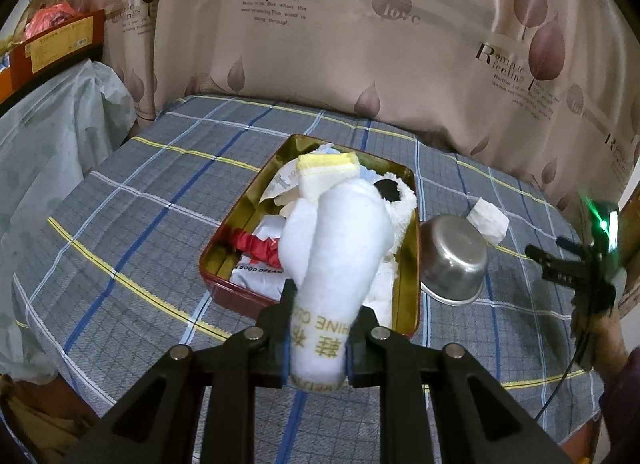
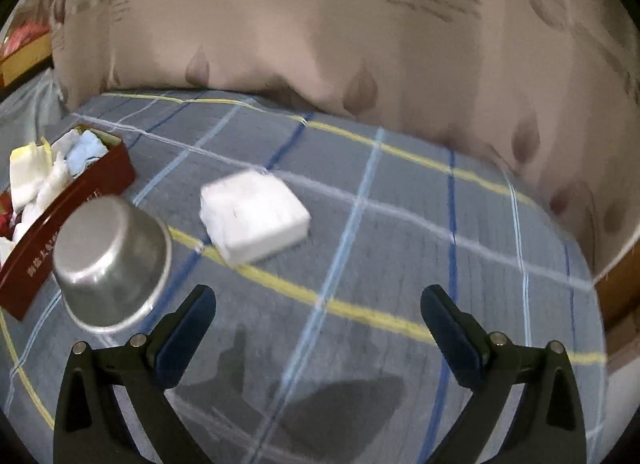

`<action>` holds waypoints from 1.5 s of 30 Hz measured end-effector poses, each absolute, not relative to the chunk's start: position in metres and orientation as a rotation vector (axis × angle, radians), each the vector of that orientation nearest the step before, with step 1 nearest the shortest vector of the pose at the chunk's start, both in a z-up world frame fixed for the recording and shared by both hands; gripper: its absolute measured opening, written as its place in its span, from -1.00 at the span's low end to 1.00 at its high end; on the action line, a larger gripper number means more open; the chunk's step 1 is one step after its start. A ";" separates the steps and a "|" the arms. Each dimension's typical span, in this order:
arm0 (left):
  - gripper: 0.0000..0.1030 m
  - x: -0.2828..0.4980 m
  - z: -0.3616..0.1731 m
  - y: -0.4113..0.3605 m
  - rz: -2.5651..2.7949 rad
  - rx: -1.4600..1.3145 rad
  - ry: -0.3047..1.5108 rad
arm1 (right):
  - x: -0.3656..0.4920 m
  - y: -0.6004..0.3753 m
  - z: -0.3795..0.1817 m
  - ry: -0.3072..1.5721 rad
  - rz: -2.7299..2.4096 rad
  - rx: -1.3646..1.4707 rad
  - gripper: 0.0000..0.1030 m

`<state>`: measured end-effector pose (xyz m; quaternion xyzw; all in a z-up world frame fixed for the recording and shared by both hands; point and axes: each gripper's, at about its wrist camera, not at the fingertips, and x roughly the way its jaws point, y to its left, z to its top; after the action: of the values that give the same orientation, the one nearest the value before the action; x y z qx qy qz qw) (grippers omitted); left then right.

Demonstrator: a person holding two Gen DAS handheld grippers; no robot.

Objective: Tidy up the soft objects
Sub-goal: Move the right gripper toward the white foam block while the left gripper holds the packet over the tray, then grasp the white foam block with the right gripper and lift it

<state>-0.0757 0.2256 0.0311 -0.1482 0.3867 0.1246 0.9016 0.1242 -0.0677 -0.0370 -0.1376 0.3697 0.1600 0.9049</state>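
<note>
My left gripper (image 1: 318,332) is shut on a white rolled cloth bag with gold lettering (image 1: 344,248), held above the near end of a red tin box (image 1: 308,300). The tin holds several soft items: a yellow-edged towel (image 1: 326,171), white cloths and a red fabric piece (image 1: 260,248). My right gripper (image 2: 318,308) is open and empty above the checked bedsheet. A white folded tissue pack (image 2: 254,215) lies ahead of it. The tin also shows in the right wrist view at the left (image 2: 68,236). The right gripper shows in the left wrist view at the far right (image 1: 576,264).
An upturned steel bowl (image 1: 454,260) (image 2: 112,260) lies on the sheet right of the tin. A beige leaf-print curtain (image 1: 360,43) hangs behind the bed. A plastic-covered stack with boxes (image 1: 52,43) stands at the left.
</note>
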 end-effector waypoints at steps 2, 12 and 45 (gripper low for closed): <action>-0.64 -0.075 0.030 0.226 0.259 -0.304 0.804 | 0.131 -0.055 -0.034 0.768 0.361 -0.322 0.97; -0.63 -0.074 0.023 0.231 0.260 -0.325 0.826 | 0.158 -0.011 -0.050 0.796 0.386 -0.518 0.97; -0.59 -0.073 0.024 0.231 0.230 -0.289 0.823 | 0.083 -0.097 -0.033 0.778 0.482 -0.118 0.23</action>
<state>-0.0728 0.2314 0.0239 -0.1396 0.3978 0.1111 0.9000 0.0831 -0.0966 -0.0327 -0.0568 0.3755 0.2323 0.8954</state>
